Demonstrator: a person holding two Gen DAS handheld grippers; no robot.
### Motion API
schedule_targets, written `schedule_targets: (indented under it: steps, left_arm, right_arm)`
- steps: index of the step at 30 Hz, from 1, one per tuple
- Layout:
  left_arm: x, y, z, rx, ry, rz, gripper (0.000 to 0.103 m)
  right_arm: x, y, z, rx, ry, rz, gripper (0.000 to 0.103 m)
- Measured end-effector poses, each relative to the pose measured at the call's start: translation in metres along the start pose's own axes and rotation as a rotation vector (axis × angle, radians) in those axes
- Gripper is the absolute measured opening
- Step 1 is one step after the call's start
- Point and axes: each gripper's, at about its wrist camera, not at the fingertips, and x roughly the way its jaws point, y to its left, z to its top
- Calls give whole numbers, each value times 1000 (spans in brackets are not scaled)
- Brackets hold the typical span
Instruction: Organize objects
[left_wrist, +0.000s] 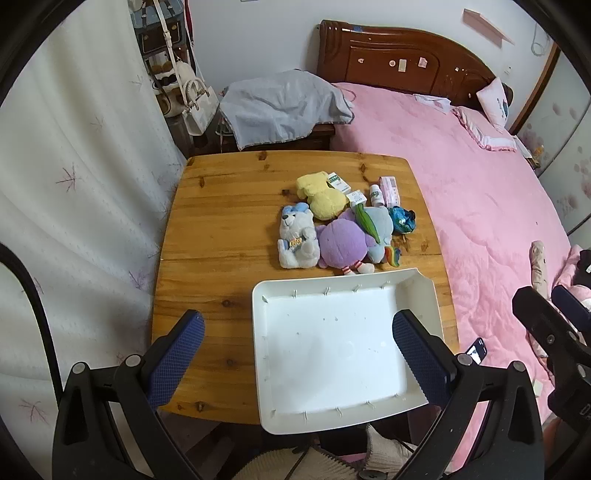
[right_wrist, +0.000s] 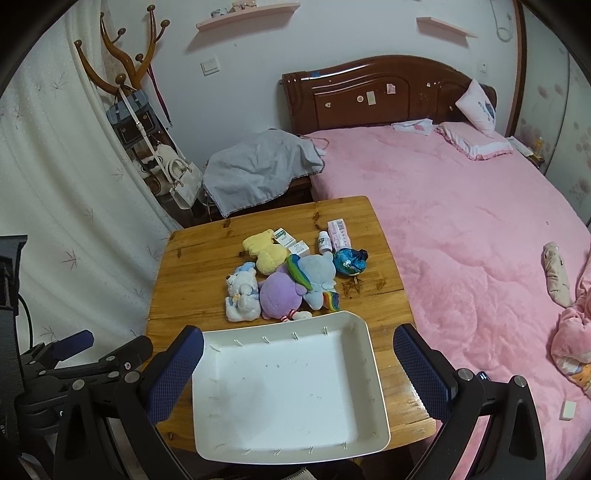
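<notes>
The toys sit in a tight cluster at the far middle of the table (left_wrist: 221, 206), just beyond the empty white tray (left_wrist: 332, 350) that overhangs the near edge. The white bear (left_wrist: 297, 240), purple plush (left_wrist: 341, 242), yellow plush (left_wrist: 323, 197) and blue pony (left_wrist: 380, 229) look soft and light; they should squash under the pads, so a pinch across a body or limb seems safest, deep enough that the fabric does not slip out. They press against one another, and lifting one may drag its neighbour.

Behind them lie small cartons (left_wrist: 341, 182), a pink box (left_wrist: 390, 190) and a little white bottle (left_wrist: 376, 194). These look stiff and light; the bottle stands upright and may tip or roll if nudged, so take it across its sides. A crumpled blue-green bundle (left_wrist: 403, 219) lies at the right of the pile; what it is I cannot tell.

The left gripper (left_wrist: 297, 354) hangs over the tray with jaws spread wide and nothing between them. The right gripper (right_wrist: 297, 365) is the same, spread and empty above the tray.

The table is varnished wood, smooth and probably a bit slick for the boxes. It stands against a bed (right_wrist: 461, 229) with a pink cover; a curtain (left_wrist: 74, 184) hangs to the left.
</notes>
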Motion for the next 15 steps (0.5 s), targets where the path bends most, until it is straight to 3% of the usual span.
schedule_targets:
  steps: [15]
  left_arm:
    - [-3, -4, -1, 24, -17, -36, 102]
  right_arm:
    - [1, -1, -2, 10, -6, 1, 103]
